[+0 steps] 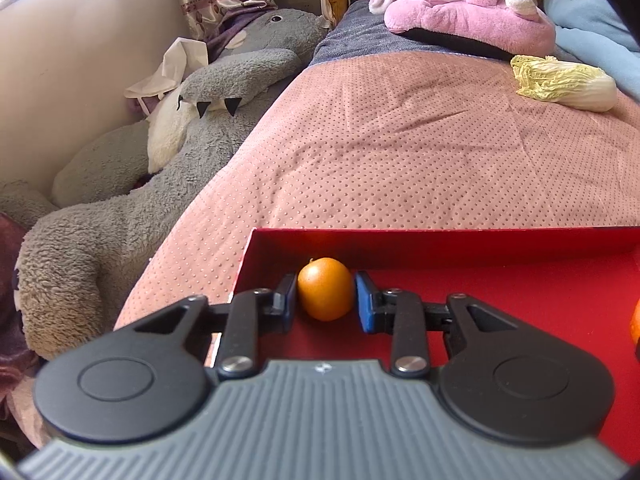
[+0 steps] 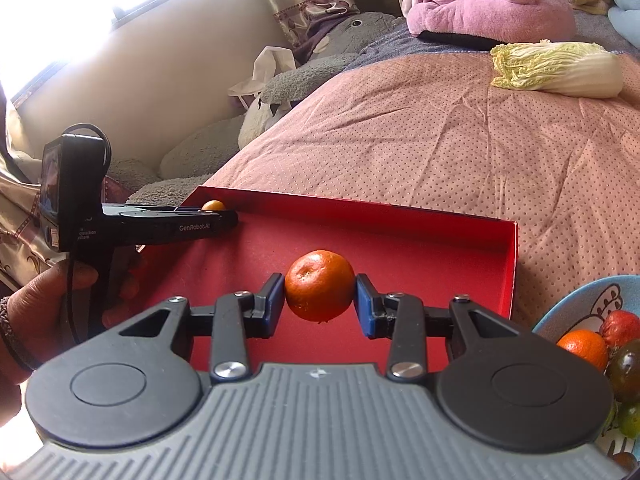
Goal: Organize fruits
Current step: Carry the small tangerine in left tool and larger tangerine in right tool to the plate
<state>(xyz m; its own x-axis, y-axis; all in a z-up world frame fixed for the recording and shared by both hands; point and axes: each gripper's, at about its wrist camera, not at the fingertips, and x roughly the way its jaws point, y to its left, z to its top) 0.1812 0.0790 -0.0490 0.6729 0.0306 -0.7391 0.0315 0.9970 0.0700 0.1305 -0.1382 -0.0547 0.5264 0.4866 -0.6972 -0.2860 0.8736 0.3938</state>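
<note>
A shallow red tray (image 1: 520, 292) lies on the pink bedspread. In its far left corner sits a small orange fruit (image 1: 326, 300), and my left gripper (image 1: 325, 290) is shut on it, both blue pads against its sides. The right wrist view shows that left gripper (image 2: 224, 214) low at the same corner with the small fruit (image 2: 213, 205) peeking above it. My right gripper (image 2: 320, 296) is shut on a larger mandarin (image 2: 319, 285) over the middle of the red tray (image 2: 440, 248). That mandarin's edge (image 1: 635, 324) shows at the right border of the left wrist view.
A blue bowl (image 2: 576, 304) with several fruits stands right of the tray. A napa cabbage (image 2: 556, 70) lies farther back on the bedspread. A grey plush toy (image 1: 120, 220) fills the gap by the wall; a pink plush (image 1: 460, 12) lies at the bed's far end.
</note>
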